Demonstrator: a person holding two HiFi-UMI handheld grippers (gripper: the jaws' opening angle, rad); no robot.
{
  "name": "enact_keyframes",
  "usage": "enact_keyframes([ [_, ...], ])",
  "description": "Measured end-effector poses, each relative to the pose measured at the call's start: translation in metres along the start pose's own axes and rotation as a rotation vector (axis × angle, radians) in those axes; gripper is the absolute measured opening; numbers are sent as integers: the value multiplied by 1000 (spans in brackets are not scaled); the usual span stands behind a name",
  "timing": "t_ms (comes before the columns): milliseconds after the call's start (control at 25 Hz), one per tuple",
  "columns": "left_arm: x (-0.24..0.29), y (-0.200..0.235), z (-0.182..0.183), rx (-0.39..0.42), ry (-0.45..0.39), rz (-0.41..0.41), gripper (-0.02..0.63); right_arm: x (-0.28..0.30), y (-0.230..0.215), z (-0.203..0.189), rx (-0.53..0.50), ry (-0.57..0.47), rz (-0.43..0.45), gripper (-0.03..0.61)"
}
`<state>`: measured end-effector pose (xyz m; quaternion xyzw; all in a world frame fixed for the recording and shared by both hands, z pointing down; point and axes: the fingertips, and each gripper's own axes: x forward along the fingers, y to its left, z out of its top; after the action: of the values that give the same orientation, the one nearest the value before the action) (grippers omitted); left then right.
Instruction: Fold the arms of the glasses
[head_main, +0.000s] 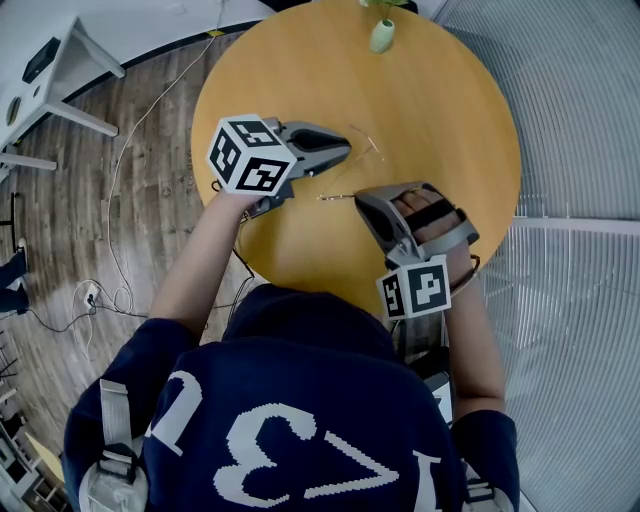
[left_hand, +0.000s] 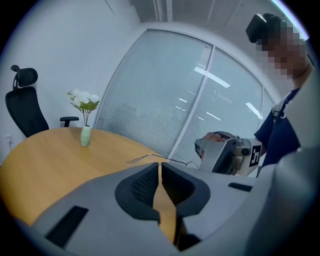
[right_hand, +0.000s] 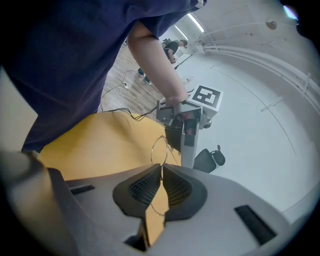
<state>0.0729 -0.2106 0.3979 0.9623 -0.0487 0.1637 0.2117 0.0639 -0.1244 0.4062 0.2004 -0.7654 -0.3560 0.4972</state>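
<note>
Thin wire-rimmed glasses (head_main: 371, 148) hang just above the round wooden table (head_main: 440, 110), between my two grippers. My left gripper (head_main: 347, 152) comes in from the left with its jaws shut. In the left gripper view the glasses' arm (left_hand: 145, 157) runs right across the tips of the left gripper (left_hand: 160, 167), which appears to pinch it. My right gripper (head_main: 362, 200) is shut on the glasses' rim. One lens ring (right_hand: 159, 149) stands up out of the right gripper (right_hand: 161, 172), and more rim shows below its pads. The two grippers face each other, close together.
A pale green vase (head_main: 382, 35) with white flowers (left_hand: 84, 99) stands at the table's far edge. A black office chair (left_hand: 25, 107) is behind the table. Cables lie on the wooden floor (head_main: 120, 230) to the left. Window blinds (left_hand: 165, 95) curve round the table's far side.
</note>
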Motion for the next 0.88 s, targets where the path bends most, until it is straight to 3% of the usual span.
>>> enact_keyframes([
  [440,27,-34,-19,69,101,-112,28,2,6,0,7,-10,-1,35],
  [520,24,-25,-14,83,81,-68,28,0,4,1,7,-8,-3,35],
  [720,-6,37,26,60,-108,212,29,-3,3,2,2,-11,-3,35],
  [800,-11,50,35,72,-127,255,29,-3,4,4,-3,-16,1,35],
  [880,-5,55,36,107,-91,254,29,-4,7,8,-12,-28,10,35],
])
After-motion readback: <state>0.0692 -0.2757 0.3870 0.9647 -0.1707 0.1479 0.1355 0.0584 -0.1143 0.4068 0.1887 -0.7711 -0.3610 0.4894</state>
